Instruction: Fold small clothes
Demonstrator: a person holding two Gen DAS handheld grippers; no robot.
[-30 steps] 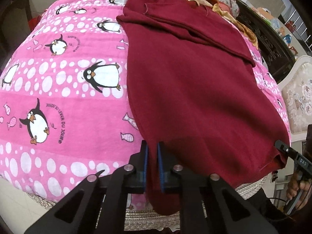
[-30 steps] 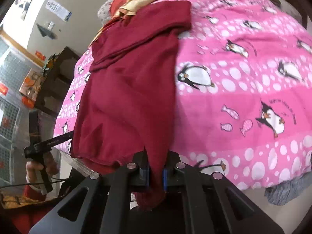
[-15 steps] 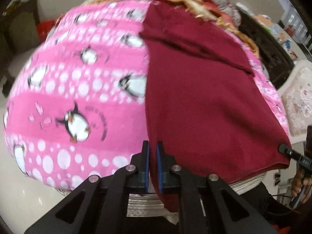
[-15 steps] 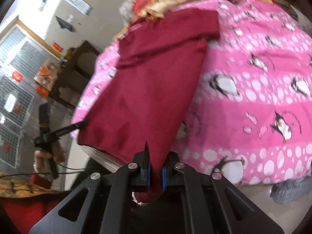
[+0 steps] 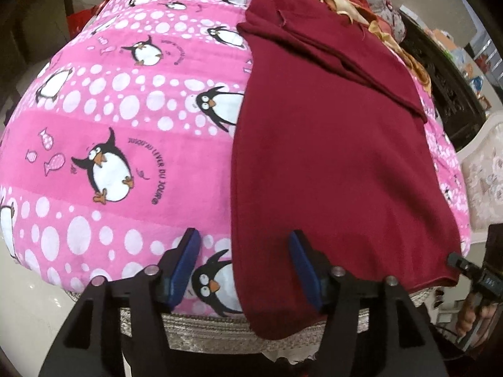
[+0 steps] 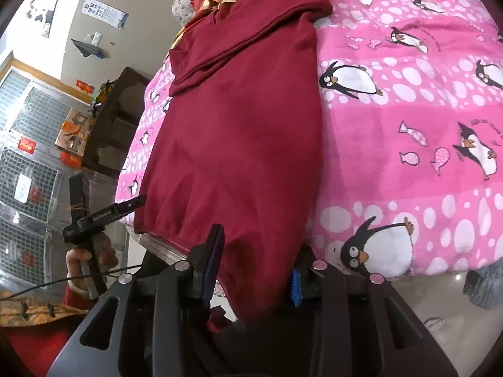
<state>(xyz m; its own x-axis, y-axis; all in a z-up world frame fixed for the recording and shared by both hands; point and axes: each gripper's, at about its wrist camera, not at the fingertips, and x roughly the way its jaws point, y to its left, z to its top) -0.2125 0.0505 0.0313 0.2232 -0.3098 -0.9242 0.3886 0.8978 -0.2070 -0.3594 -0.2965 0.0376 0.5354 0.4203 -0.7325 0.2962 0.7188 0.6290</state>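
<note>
while the dark red knit garment (image 5: 330, 157) lies on the pink penguin-print blanket (image 5: 125, 125), both hand-held grippers, left (image 5: 245, 267) and right (image 6: 254, 270), have just spread, its hem loose between them.

Left tongs (image 5: 245, 267) and right tongs (image 6: 254, 267) both just parted, pads clear, angled downward.

Before me: one surface (image 5: 283, 330), pale woven edge showing at its near rim. Covering it, one pink blanket (image 5: 110, 132) printed with penguins, fish and white dots. Lying flat on the blanket, one dark red garment (image 5: 330, 157), its near hem hanging over the surface's edge. Beyond it, at the far side, a heap of other clothes (image 5: 361, 3), gold, red and grey.
</note>
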